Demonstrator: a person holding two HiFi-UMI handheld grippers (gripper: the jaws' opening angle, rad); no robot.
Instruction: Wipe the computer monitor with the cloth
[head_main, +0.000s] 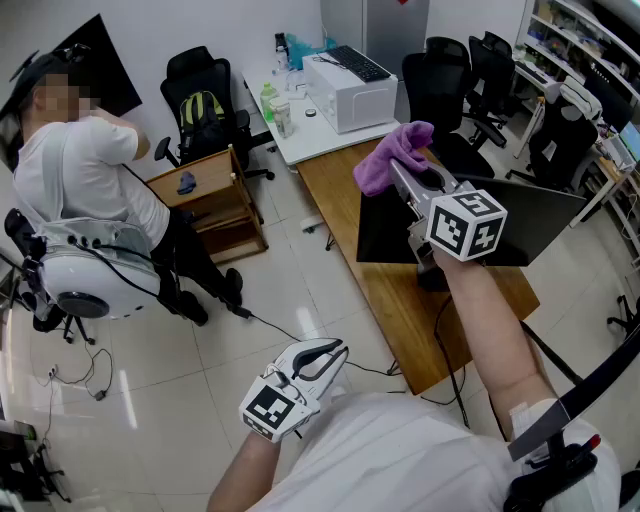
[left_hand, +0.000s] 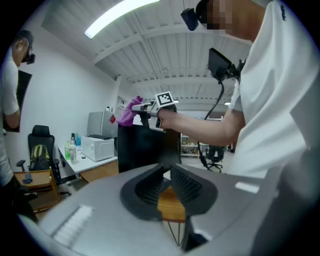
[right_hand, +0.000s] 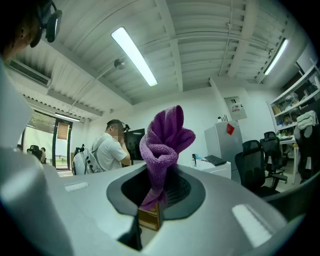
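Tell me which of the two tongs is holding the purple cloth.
The right tongs: the purple cloth is pinched between their jaws, raised near the monitor. The left tongs, held low, grip nothing.

The purple cloth (right_hand: 162, 145) is soft looped terry, matt and rough. The monitor (head_main: 385, 230) screen is matt black. The table (head_main: 400, 310) is smooth brown wood. The right claw (right_hand: 159, 187) and left claw (left_hand: 167, 180) are smooth pale plastic with ribbed black pads (left_hand: 187, 185). The floor (head_main: 300, 290) tiles are glossy.

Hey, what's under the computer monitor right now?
The monitor stands over the wooden desk, with a dark stand foot and a cable showing beneath. The right gripper, shut on the purple cloth, and the forearm cover the rest of its base.
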